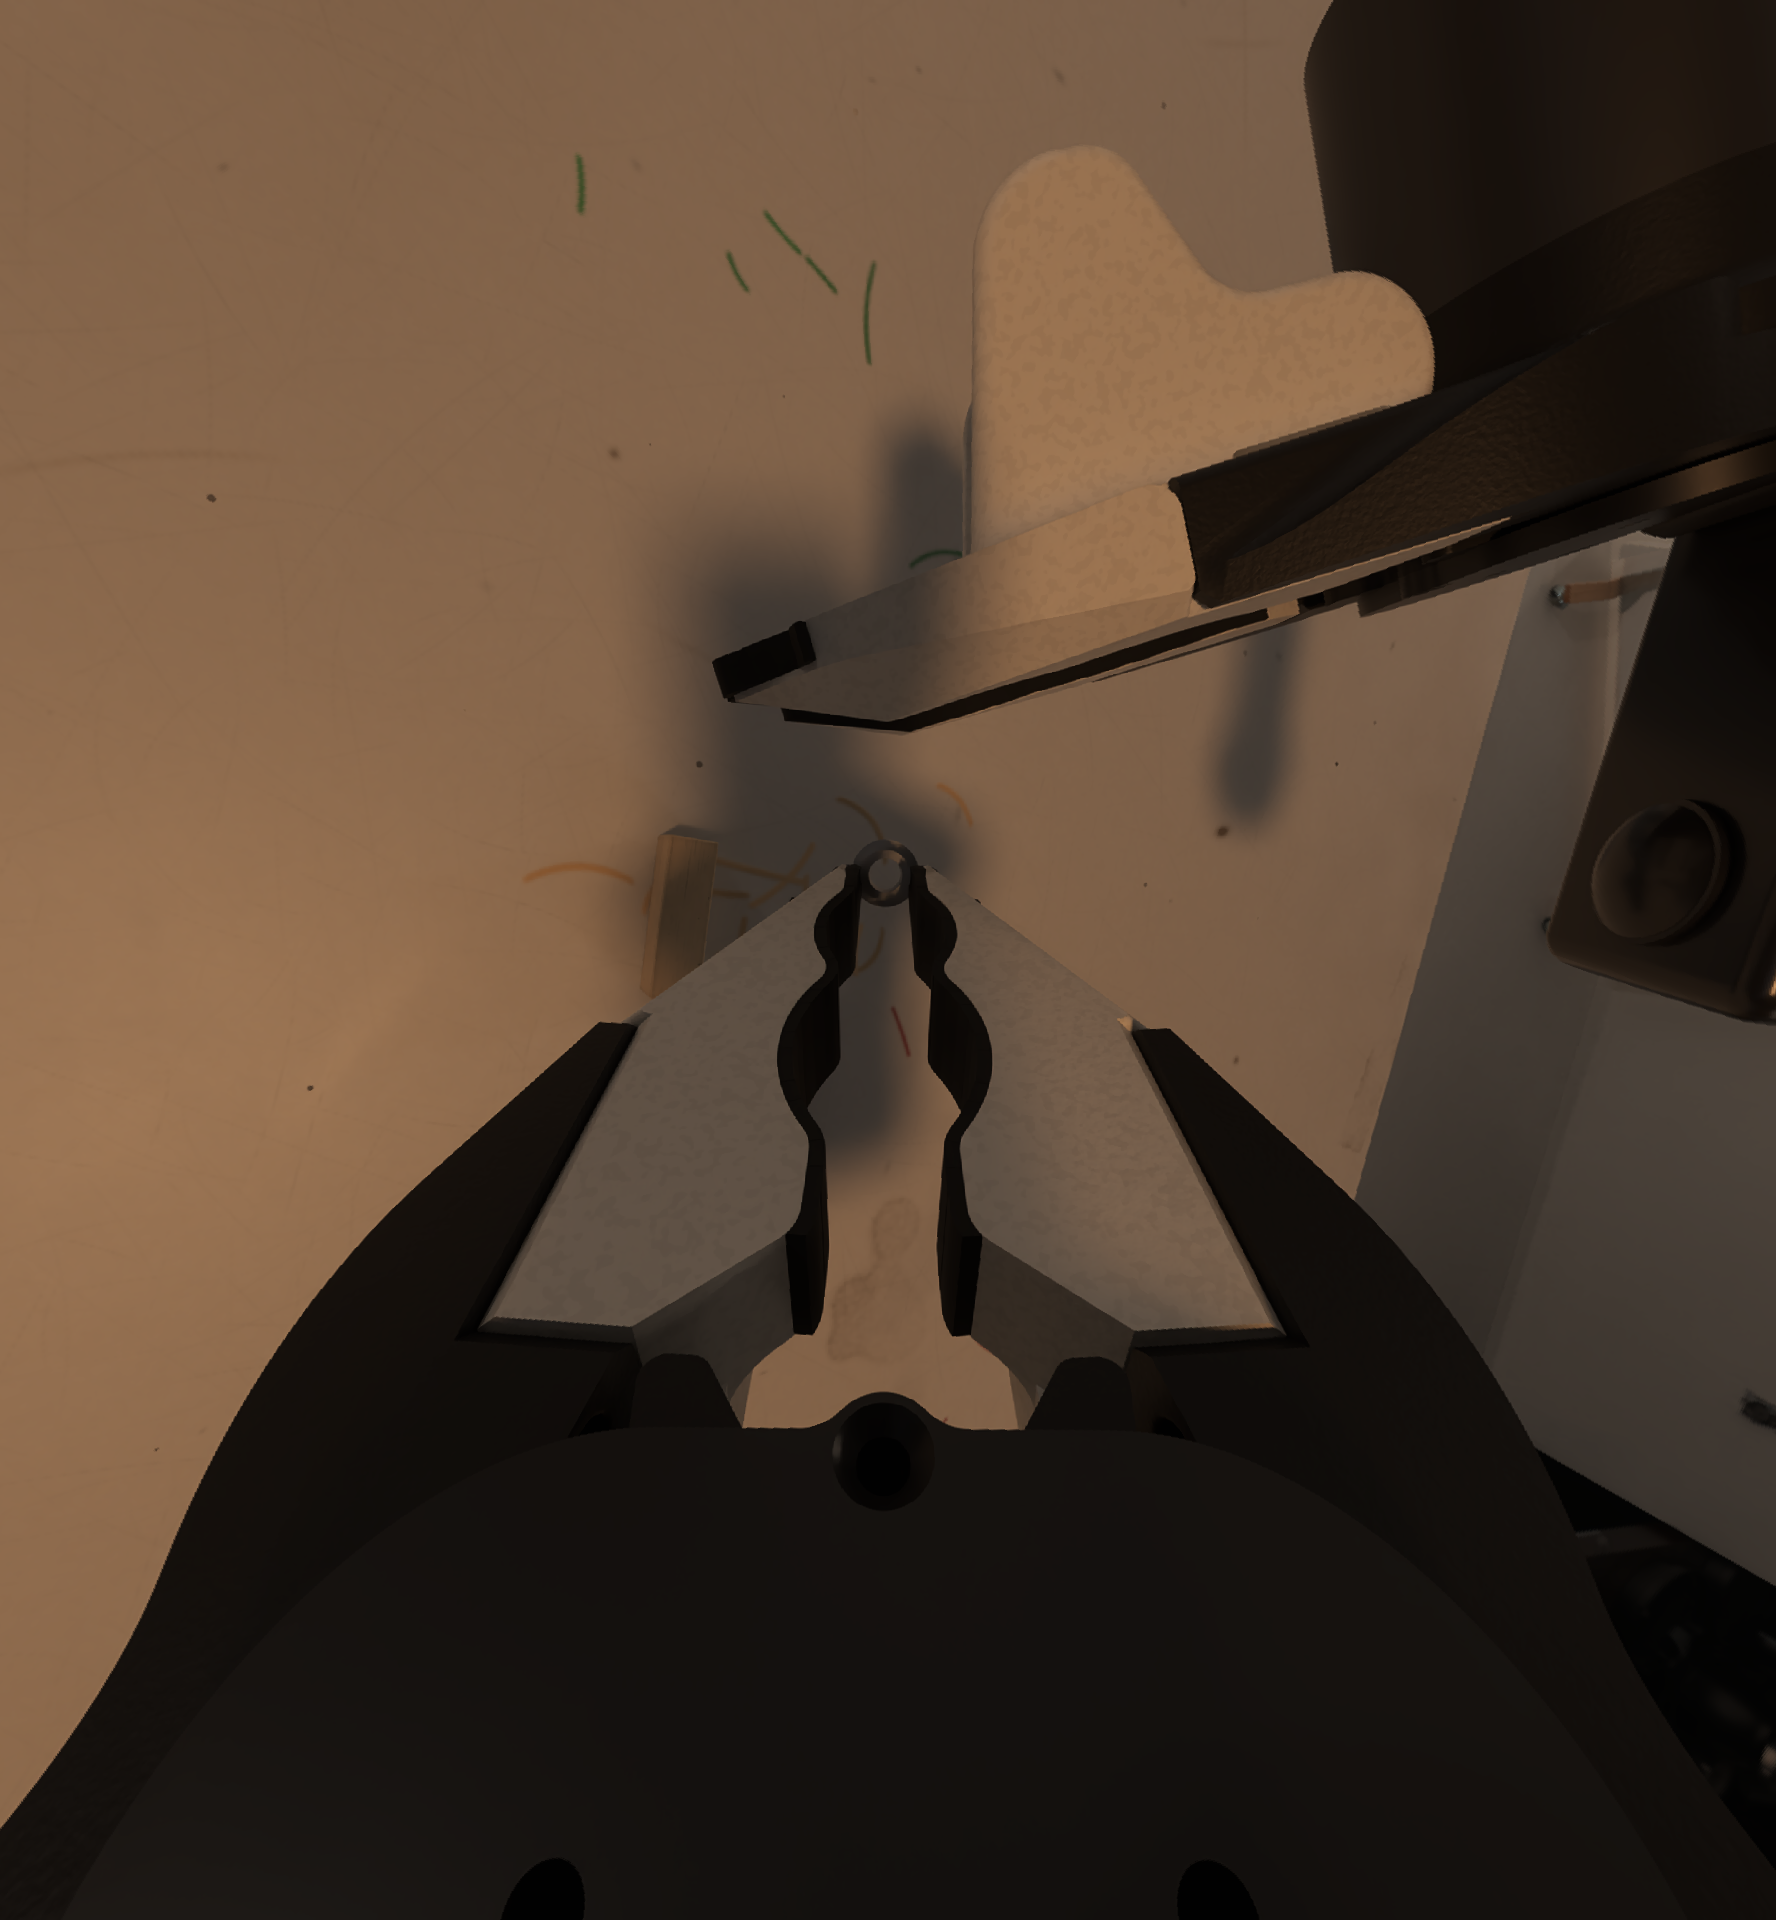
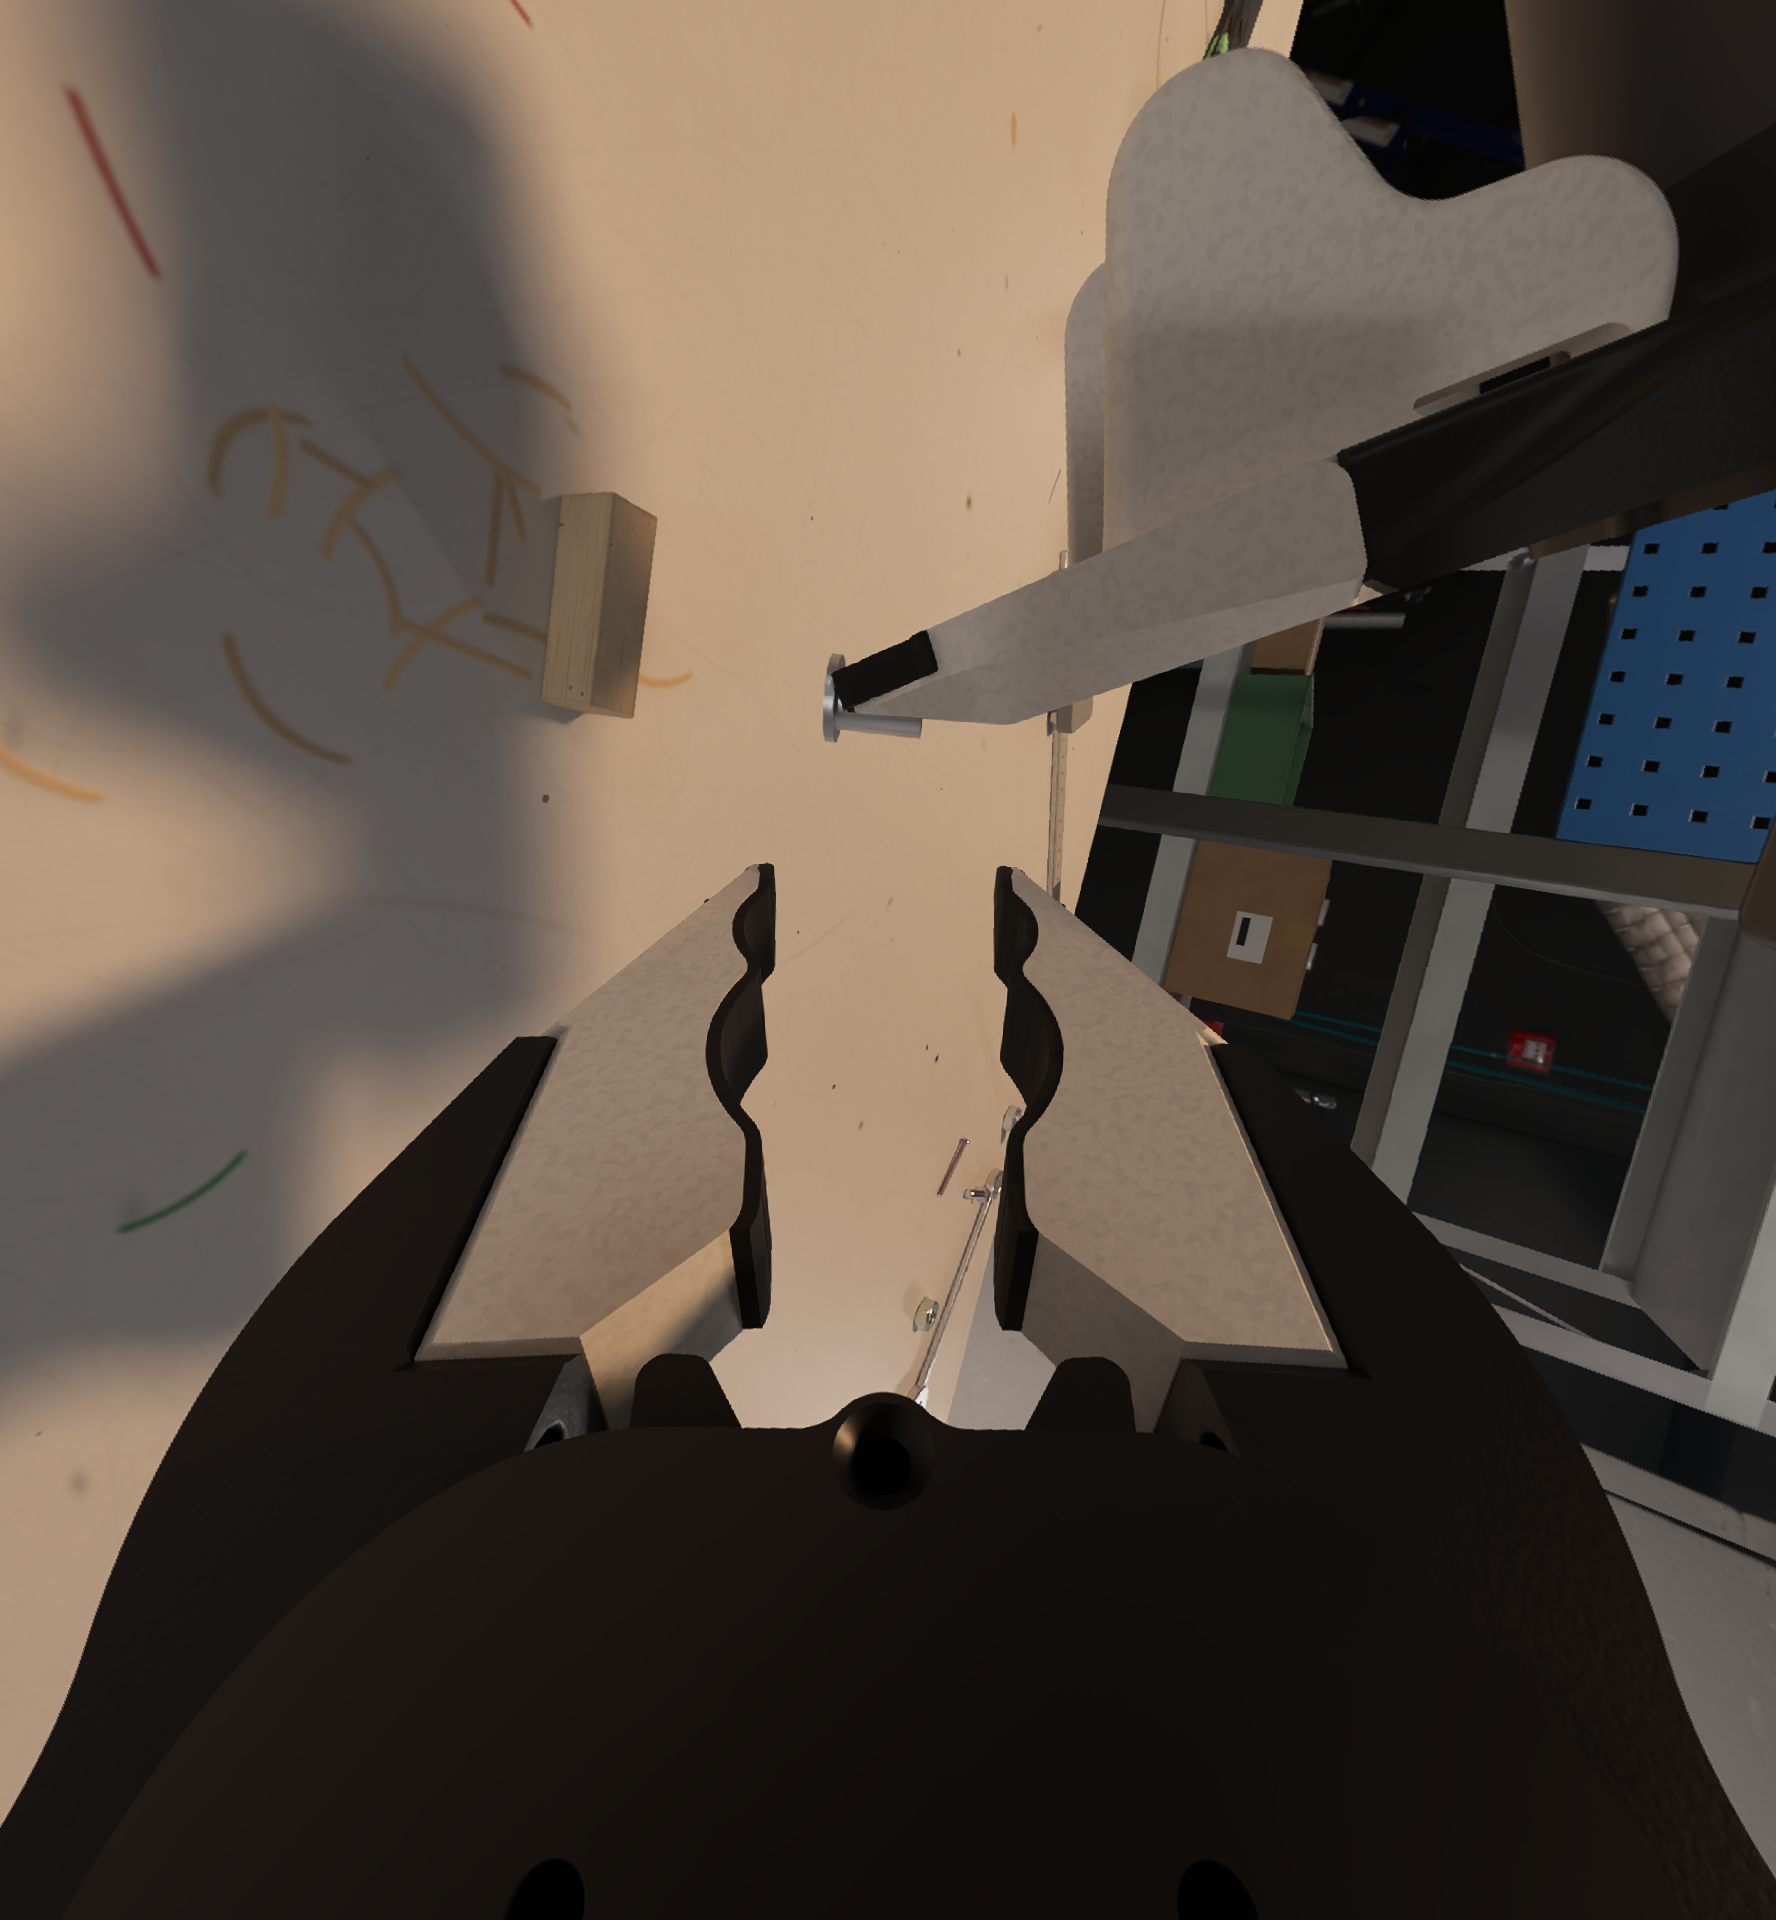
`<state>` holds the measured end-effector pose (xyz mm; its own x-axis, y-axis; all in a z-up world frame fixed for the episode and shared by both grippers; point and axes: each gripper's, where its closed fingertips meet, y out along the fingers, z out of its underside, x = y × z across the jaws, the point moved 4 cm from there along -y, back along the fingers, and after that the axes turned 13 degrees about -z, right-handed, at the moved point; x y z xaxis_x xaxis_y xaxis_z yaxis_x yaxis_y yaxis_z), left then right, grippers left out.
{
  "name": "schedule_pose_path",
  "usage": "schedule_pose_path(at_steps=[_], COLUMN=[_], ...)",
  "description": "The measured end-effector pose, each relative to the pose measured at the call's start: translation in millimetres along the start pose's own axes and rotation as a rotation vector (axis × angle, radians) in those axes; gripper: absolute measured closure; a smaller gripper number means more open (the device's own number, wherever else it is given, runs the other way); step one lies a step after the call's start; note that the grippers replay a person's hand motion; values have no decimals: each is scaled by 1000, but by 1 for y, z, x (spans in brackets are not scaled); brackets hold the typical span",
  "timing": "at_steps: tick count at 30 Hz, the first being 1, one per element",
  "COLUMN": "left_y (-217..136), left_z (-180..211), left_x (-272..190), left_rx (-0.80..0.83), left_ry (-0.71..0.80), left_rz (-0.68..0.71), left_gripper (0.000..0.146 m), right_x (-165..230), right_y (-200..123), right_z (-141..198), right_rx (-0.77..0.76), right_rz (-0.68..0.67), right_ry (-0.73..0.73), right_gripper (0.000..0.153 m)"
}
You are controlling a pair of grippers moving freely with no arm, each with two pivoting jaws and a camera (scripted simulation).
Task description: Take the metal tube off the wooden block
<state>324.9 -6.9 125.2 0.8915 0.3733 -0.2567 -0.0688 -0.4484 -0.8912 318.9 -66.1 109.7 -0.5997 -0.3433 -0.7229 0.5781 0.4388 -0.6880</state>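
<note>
L gripper jaws pinching the metal tube right at the fingertips; in L wrist view tube seen end-on, small ring w/ hollow centre. In R wrist view same tube shows side-on: short silver cylinder w/ a flange at one end, clamped by the L gripper black tip pads, held up off the worktop.

Wooden block sits on the tan worktop, apart from the tube, no contact; tube is off it. In L wrist view the block is partly hidden behind the L finger, just left of the tube. Block stands amid orange scribble marks on the surface; green marks and a red mark elsewhere on top.

R gripper jaws spread wide, nothing between them, hovering near the worktop's edge; beyond that edge a shelf rack w/ a blue pegboard and a brown box. R gripper also visible in L wrist view, coming in from upper right above the tube, not touching it.

Both grippers cast dark shadows on worktop. Which worktop corner the block is nearest: can't tell.
</note>
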Motion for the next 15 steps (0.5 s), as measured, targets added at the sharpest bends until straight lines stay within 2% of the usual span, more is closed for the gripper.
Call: schedule_pose_path(at_steps=[7,10,15], left_y=[4,4,6], left_z=[-1,-2,-2], left_x=[0,1,2], left_rx=[12,12,26], left_ry=[8,-1,17], left_rz=[-27,-27,-61], left_gripper=[137,137,137], right_x=[2,5,10], right_y=[1,3,5], right_z=[2,3,3], right_rx=[-8,-12,-22], right_rz=[-73,-40,-73], right_ry=[65,83,120], right_gripper=[111,110,98])
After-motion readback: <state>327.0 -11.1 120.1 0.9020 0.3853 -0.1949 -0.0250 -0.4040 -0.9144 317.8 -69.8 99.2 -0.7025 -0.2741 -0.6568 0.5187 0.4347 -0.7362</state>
